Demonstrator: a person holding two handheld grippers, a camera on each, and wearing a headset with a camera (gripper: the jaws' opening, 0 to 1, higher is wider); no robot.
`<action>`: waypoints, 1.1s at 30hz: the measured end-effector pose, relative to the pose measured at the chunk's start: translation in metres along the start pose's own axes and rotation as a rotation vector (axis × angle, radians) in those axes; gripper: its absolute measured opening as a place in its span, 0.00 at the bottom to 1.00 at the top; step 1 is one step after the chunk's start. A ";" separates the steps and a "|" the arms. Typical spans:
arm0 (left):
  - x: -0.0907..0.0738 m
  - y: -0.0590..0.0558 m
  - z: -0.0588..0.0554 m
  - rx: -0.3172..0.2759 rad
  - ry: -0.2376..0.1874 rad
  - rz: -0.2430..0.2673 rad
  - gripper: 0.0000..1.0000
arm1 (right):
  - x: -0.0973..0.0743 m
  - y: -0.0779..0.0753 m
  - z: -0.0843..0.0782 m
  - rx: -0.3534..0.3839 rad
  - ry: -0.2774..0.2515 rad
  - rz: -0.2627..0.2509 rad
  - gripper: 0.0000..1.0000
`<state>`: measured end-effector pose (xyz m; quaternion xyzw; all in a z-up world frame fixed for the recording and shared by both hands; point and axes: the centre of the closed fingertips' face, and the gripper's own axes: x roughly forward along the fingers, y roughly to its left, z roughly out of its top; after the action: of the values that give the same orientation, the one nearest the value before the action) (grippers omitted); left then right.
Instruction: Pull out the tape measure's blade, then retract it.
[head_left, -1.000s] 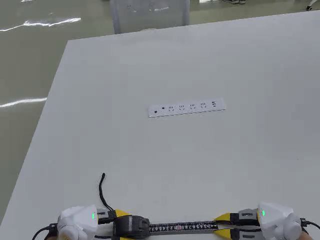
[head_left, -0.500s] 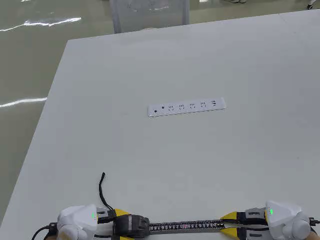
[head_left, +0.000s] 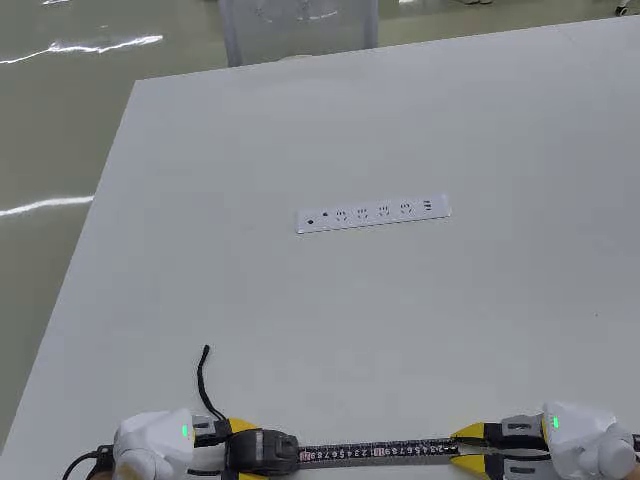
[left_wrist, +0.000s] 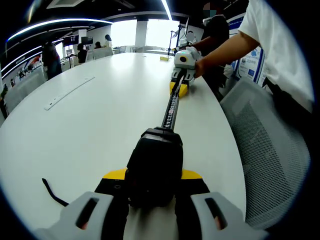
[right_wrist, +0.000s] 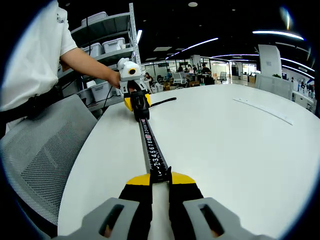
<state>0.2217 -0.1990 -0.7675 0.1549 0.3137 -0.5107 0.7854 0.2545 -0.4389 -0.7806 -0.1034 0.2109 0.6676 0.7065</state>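
Observation:
A black tape measure case (head_left: 262, 451) lies at the table's near edge, and my left gripper (head_left: 238, 449) is shut on it. In the left gripper view the case (left_wrist: 155, 165) sits between the yellow-tipped jaws. Its black blade (head_left: 378, 452) with white numbers runs rightward to my right gripper (head_left: 462, 448), which is shut on the blade's end. In the right gripper view the blade (right_wrist: 151, 149) stretches from my right gripper (right_wrist: 160, 179) to the case (right_wrist: 140, 110) held far off. A black wrist strap (head_left: 204, 381) trails from the case.
A white power strip (head_left: 373, 213) lies mid-table, well beyond the tape. The white table (head_left: 350, 140) ends at its left edge, with glossy floor (head_left: 50, 120) past it. A grey mesh chair (right_wrist: 35, 150) stands at the near side. A chair back (head_left: 298, 25) stands at the far edge.
My right gripper has moved further right with the blade's end, so more blade is out. The left gripper and the case have stayed put.

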 end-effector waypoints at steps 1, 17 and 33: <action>0.000 0.000 0.000 0.000 0.000 0.000 0.32 | -0.001 0.000 0.000 0.001 -0.001 -0.001 0.09; 0.000 0.000 0.000 -0.001 0.007 0.001 0.32 | -0.018 -0.003 -0.004 0.010 0.002 -0.015 0.09; 0.000 0.000 -0.001 -0.001 0.014 0.000 0.32 | -0.037 -0.006 -0.013 0.030 0.001 -0.038 0.09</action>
<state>0.2210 -0.1985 -0.7676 0.1579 0.3196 -0.5095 0.7832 0.2576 -0.4784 -0.7764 -0.0971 0.2193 0.6508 0.7204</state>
